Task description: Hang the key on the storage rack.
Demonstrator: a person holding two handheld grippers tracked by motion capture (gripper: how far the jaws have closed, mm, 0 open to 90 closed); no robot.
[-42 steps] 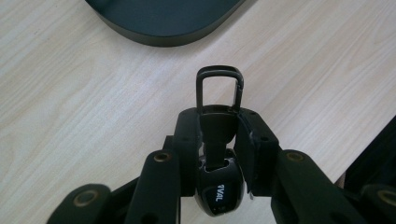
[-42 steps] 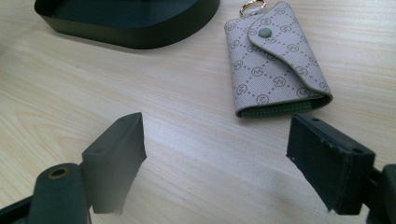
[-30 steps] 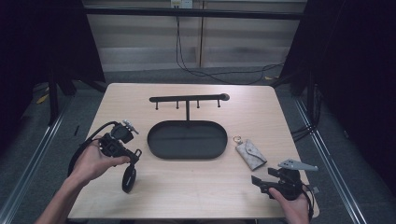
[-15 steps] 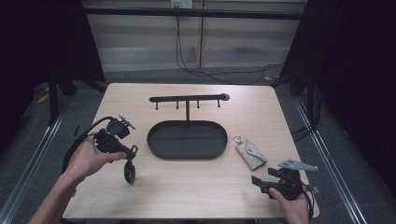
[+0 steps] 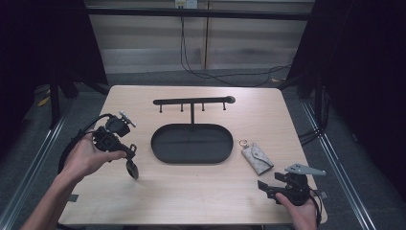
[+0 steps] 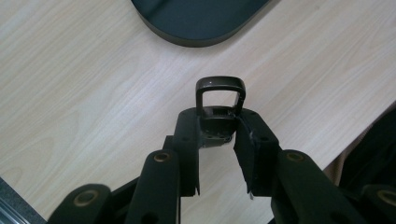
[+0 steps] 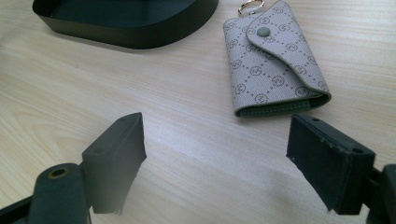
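My left gripper (image 5: 130, 155) is at the table's left, shut on a dark key fob (image 5: 132, 168) that hangs below its jaws just above the wood. In the left gripper view the fob (image 6: 215, 125) sits pinched between the jaws, its rectangular metal loop (image 6: 220, 82) sticking out past the gripper (image 6: 219, 140). My right gripper (image 5: 265, 188) rests near the front right edge, open and empty (image 7: 217, 128). A grey patterned key pouch (image 5: 257, 157) with a gold ring lies flat ahead of it, closed by a snap (image 7: 273, 60).
A black oval tray (image 5: 191, 160) sits mid-table, its wall (image 7: 126, 35) left of the pouch. Behind it stands a black T-shaped rack (image 5: 192, 101) with several small hooks. Bare wood (image 5: 191, 196) lies between the two grippers. Cables trail on the floor beyond the table.
The left hand has shifted a little to the left and away from the front edge, and the held fob has risen slightly with it. The right gripper has stayed put.
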